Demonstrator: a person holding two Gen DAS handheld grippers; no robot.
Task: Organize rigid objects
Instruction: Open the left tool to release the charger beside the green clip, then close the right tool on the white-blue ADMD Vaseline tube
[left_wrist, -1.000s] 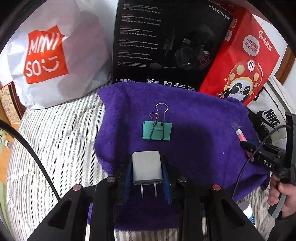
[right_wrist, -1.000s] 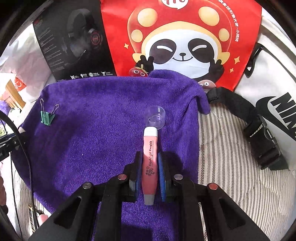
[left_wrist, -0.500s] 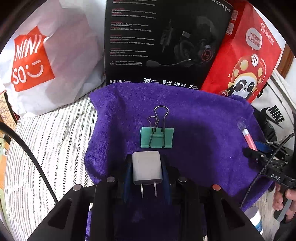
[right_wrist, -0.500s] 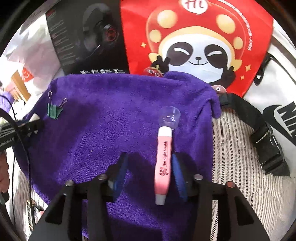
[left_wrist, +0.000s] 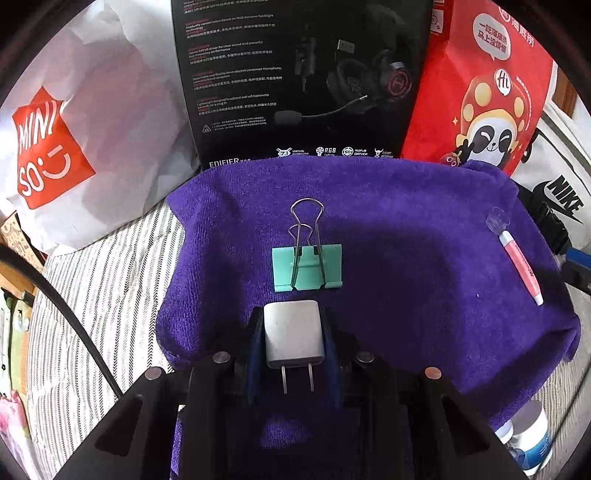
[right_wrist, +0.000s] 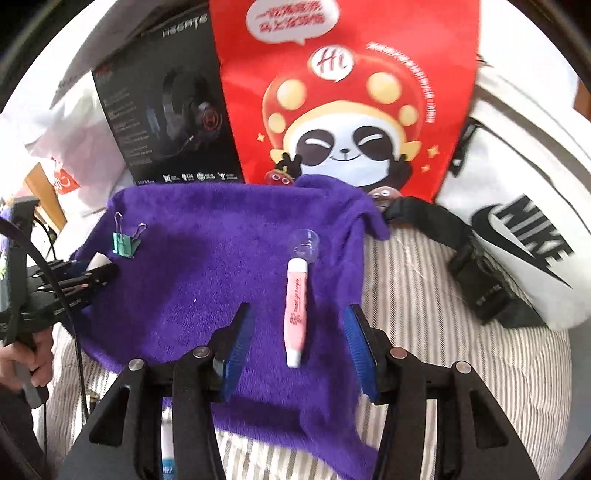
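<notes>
Striped bedding (left_wrist: 110, 280) with a purple towel (left_wrist: 406, 258) spread as the work mat; backdrop is a white shop bag (left_wrist: 92, 122), a black headset box (left_wrist: 295, 74), a red panda bag (right_wrist: 347, 92) and a white sports bag (right_wrist: 517, 184).

Left gripper (left_wrist: 293, 339) is clamped on a white plug adapter (left_wrist: 293, 332), pads on its two flat sides, prongs pointing back toward the camera. It hangs low over the towel's near edge, just behind the green binder clip (left_wrist: 306, 266). Judging by that line-up, the adapter is headed for a spot next to the clip; gripping the flat faces keeps it from twisting.

Right gripper (right_wrist: 299, 347) has its jaws well apart with nothing in them. The pink flashlight earpick (right_wrist: 297, 314) lies flat on the towel between the pads, touching neither, clear cap (right_wrist: 304, 242) at its far end. It sits on the towel's right side, well apart from the clip, so items look to be getting laid out in a row.

Versus a second ago: the right jaws were shut on the earpick then; they have opened, the pick is down on the towel, and the gripper is lifting clear. In the left view the right gripper has nearly left the frame; only a blue pad shows at the right edge. Left grip on the adapter unchanged, clip unmoved.
</notes>
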